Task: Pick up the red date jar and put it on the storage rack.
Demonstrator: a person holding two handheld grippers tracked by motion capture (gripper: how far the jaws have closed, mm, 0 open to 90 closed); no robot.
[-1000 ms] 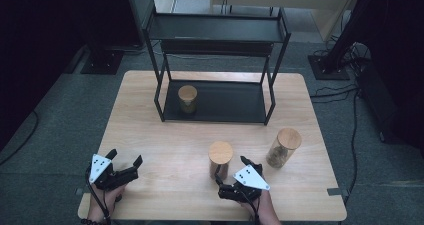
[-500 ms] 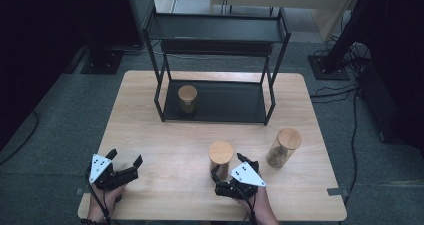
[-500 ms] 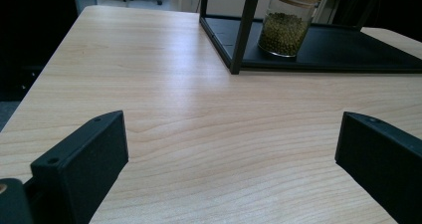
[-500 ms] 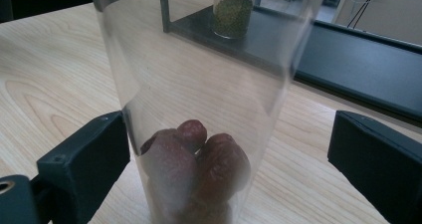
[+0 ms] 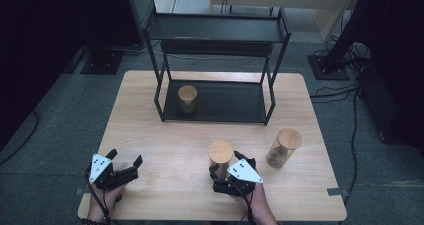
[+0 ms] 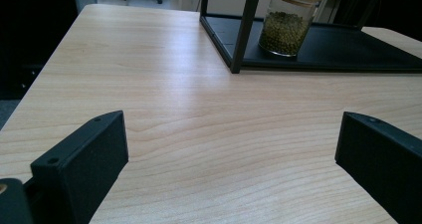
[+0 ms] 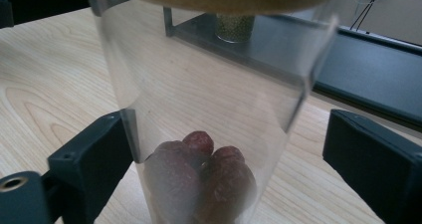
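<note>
A clear jar with a wooden lid and several red fruits (image 5: 221,155) (image 7: 209,134) stands near the table's front. My right gripper (image 5: 231,164) (image 7: 224,154) reaches around it from the near side. Its jaws have just been closing with the jar between them. In the right gripper view the left jaw sits against the glass and the right jaw stands a little off it. My left gripper (image 5: 125,156) (image 6: 231,149) rests open at the front left, with bare wood between its jaws.
A black two-shelf rack (image 5: 220,35) stands at the back of the wooden table (image 5: 165,140). A jar of green beans (image 5: 187,99) (image 6: 288,22) sits on the rack's lower shelf. Another wooden-lidded jar with brownish contents (image 5: 282,147) stands right of my right gripper.
My right gripper has shifted slightly left toward the jar of red fruits, so the jar now sits between its jaws. The left gripper has not moved.
</note>
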